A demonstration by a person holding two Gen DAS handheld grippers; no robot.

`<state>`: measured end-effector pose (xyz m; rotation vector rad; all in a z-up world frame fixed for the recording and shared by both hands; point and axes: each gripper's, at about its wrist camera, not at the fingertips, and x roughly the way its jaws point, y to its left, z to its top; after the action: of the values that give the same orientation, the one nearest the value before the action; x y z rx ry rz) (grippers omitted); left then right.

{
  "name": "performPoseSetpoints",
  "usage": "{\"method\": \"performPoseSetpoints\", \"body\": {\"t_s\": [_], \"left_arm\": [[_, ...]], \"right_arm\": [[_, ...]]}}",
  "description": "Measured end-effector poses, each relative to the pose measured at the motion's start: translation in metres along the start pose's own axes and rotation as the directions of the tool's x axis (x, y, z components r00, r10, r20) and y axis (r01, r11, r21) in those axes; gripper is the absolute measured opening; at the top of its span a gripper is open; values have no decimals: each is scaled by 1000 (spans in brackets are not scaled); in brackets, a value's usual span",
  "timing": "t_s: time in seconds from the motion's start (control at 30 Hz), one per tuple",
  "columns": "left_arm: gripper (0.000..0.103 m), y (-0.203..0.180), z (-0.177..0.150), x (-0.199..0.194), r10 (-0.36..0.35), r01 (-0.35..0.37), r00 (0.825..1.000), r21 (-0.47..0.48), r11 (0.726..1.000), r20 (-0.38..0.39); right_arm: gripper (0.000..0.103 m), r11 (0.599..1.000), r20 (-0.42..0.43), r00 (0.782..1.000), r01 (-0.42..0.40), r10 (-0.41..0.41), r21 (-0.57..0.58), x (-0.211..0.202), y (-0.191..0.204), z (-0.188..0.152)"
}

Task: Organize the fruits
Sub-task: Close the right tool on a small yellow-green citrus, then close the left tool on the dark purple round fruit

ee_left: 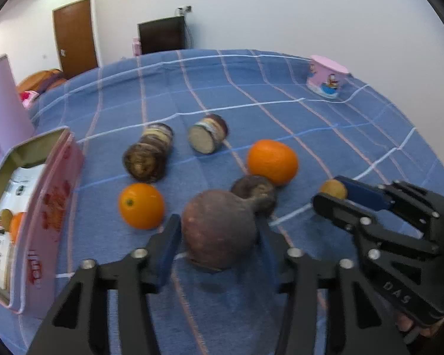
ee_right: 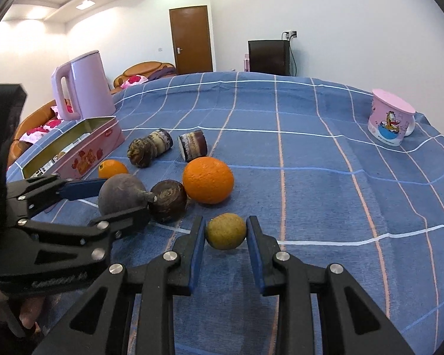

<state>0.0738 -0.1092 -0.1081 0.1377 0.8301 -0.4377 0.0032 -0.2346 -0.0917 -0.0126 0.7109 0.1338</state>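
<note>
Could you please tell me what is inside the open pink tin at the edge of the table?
Inside the pink tin, a printed white sheet lines the shiny bottom, its picture showing orange fruit. The tin's near wall hides the rest, so I cannot tell whether any real fruit lies inside.

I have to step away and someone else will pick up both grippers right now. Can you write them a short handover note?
Left gripper: fingers around the dark round fruit on the blue cloth; grip unconfirmed.
Right gripper: shut on the small yellow-green fruit.
Pink tin sits open at the left.
Done: nothing placed by these grippers yet.
Left: both oranges, the brown fruit and the held pieces.
</note>
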Motion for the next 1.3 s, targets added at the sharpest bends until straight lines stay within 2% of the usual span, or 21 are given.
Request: {"method": "performPoseSetpoints", "body": {"t_s": [0.43,1.3], "left_arm": [[50,-6,-6,-17,86,-90,990,32,995,112],[50,6,-11,-39,96,-92,967,-28,995,236]], "right_arm": [[30,999,63,998,-7,10,-52,-12,9,-4],[30,995,175,984,1,17,-99,-30,16,-9]]}}
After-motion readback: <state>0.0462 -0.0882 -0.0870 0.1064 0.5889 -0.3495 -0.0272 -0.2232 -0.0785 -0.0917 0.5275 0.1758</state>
